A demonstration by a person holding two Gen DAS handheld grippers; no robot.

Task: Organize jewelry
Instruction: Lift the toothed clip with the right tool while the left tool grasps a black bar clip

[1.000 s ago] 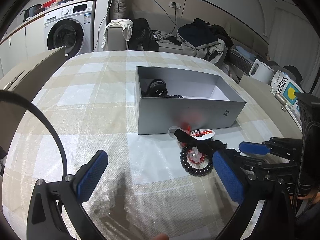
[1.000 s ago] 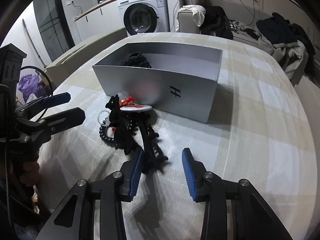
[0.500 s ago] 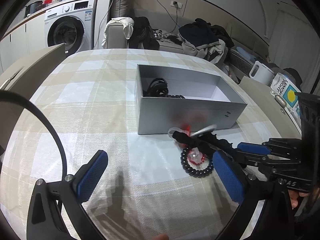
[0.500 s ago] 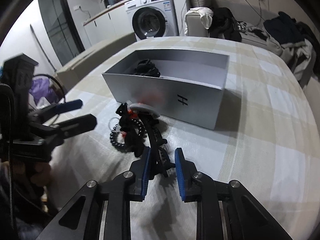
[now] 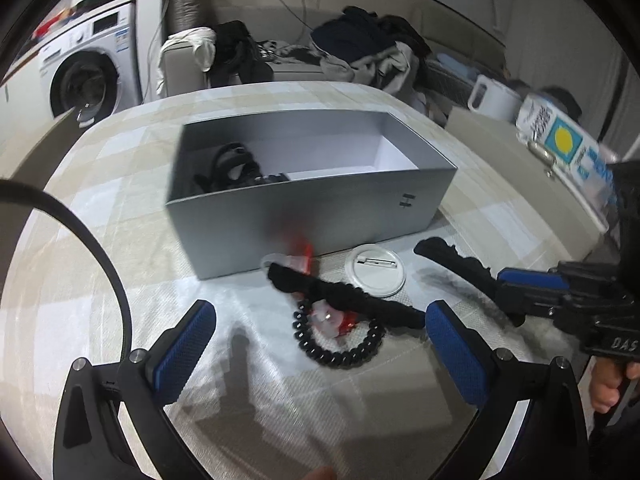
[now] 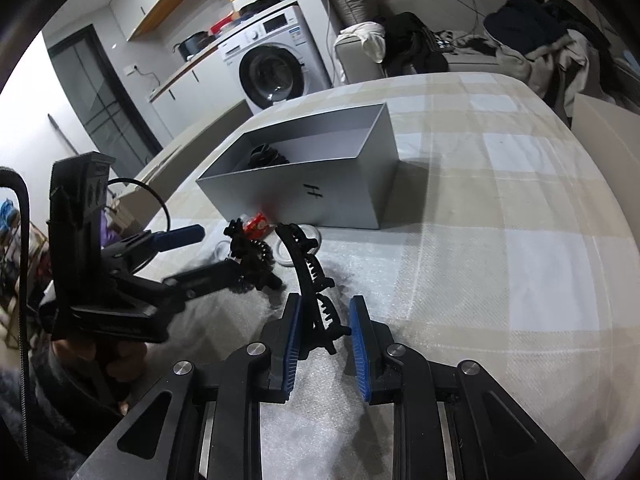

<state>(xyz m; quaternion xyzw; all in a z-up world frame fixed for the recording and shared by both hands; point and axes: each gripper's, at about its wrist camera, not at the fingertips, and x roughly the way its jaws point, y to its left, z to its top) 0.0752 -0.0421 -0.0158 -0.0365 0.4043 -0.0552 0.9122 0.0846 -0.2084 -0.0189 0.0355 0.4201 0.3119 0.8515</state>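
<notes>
The right gripper (image 6: 322, 330) is closed on one end of a black toothed hair clip (image 6: 308, 276); its long axis runs up-frame toward the grey box (image 6: 340, 196) at frame centre. The left gripper (image 5: 320, 340) gapes empty over the bead bracelet (image 5: 340, 344). The clip's gripped end is half hidden; box contents are indistinct.

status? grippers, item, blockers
Right gripper shut on black hair comb, lifted. Left gripper open, empty. Box ahead; nothing in the way.
</notes>
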